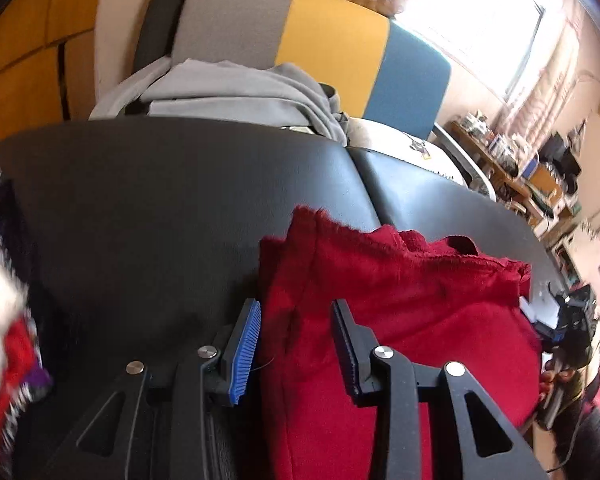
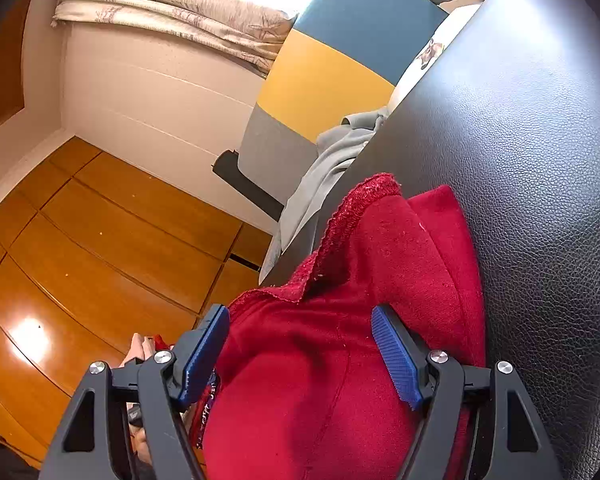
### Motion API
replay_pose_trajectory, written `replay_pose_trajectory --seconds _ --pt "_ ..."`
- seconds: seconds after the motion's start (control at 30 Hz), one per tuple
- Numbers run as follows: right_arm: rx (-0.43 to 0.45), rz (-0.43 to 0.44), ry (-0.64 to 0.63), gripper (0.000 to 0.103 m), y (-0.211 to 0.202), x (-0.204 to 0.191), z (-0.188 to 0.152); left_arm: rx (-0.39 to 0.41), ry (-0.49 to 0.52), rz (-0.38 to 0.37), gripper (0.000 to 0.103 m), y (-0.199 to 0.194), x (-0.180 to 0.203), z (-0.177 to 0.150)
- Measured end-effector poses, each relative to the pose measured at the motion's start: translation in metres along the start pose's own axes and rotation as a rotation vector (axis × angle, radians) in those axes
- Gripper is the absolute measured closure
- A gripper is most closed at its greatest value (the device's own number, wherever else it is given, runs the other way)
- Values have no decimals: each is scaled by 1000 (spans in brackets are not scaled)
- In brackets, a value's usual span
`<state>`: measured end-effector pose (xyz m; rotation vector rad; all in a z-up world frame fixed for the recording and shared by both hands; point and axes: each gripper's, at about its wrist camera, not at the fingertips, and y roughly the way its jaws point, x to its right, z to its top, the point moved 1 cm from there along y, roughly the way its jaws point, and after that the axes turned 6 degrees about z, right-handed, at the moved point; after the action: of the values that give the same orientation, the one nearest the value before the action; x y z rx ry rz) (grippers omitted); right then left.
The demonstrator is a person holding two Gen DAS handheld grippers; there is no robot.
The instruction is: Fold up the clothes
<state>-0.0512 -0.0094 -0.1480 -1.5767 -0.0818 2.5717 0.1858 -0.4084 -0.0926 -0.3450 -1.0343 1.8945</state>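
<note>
A red garment (image 1: 400, 300) lies folded on the black leather surface (image 1: 160, 200), its frayed hem towards the far side. My left gripper (image 1: 296, 304) hovers over the garment's left edge. Its jaws stand partly apart, and the blue pad (image 1: 246, 344) is clear of the cloth. In the right wrist view the same red garment (image 2: 340, 360) bulges up between the fingers of my right gripper (image 2: 300, 312). That gripper is wide open, with its pads (image 2: 396, 356) beside the cloth and not pinching it.
A red, white and black patterned garment (image 1: 4, 300) lies at the surface's left end. Behind stands a grey, yellow and blue chair (image 1: 332, 40) with a grey garment (image 1: 236, 92) and a white printed cloth (image 1: 412, 148). Cluttered shelves (image 1: 532, 176) fill the right. Wooden floor (image 2: 100, 240) lies beyond the edge.
</note>
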Motion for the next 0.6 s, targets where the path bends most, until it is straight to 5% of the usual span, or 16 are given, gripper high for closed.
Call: replay_pose_trajectory --seconds 0.13,0.57,0.6 --pt "4 8 4 28 1 1 0 -10 94 6 66 13 13 10" --pt "8 15 6 28 2 2 0 -113 118 -52 67 50 15 23" --pt "8 15 6 28 2 1 0 -126 140 -32 73 54 17 20"
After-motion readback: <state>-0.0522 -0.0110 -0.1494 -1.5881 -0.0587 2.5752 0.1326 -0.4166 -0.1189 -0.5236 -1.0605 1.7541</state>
